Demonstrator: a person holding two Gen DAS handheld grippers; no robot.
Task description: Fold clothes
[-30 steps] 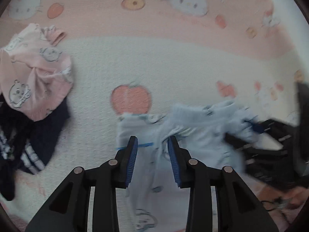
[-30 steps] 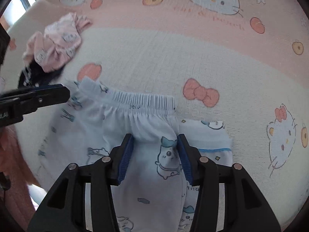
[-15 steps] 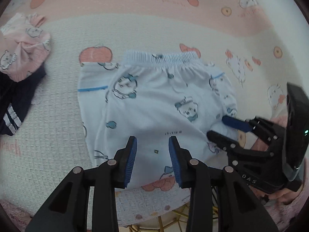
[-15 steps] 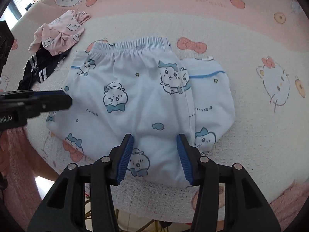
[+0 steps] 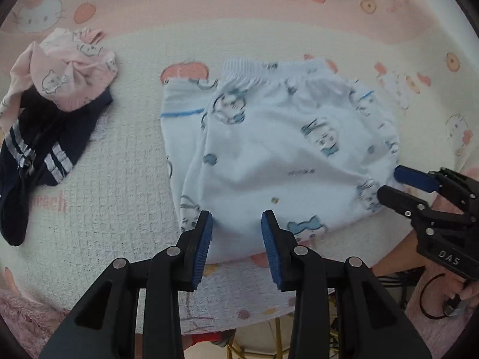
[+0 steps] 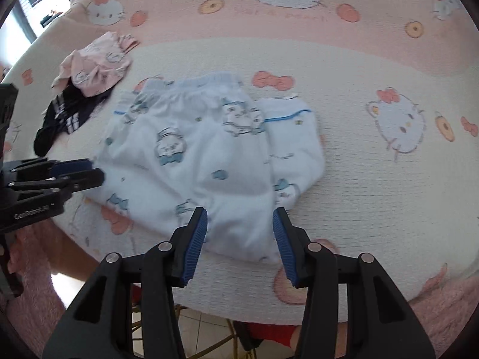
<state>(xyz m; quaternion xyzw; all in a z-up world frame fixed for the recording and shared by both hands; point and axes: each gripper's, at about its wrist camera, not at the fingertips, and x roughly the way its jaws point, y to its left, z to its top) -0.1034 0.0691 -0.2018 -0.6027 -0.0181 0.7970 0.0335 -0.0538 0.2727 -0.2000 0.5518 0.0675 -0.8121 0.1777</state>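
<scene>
Two released claws (left [image 5: 236,227], right [image 6: 239,224]); pale-blue trousers [image 5: 269,155] crosswise, waistband [image 5: 254,68] far side.

Three garments [image 5: 278,149], two tongs [image 5: 236,227]

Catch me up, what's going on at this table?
A person is folding laundry with two hand-held tools. The light blue cartoon-print pants lie folded on the pink-and-cream cat-print cloth covering the table. The left tool and right tool both hang open at the near edge of the pants, gripping nothing. A crumpled pink printed garment sits on a navy garment with white stripes off to the left, unfolded.
</scene>
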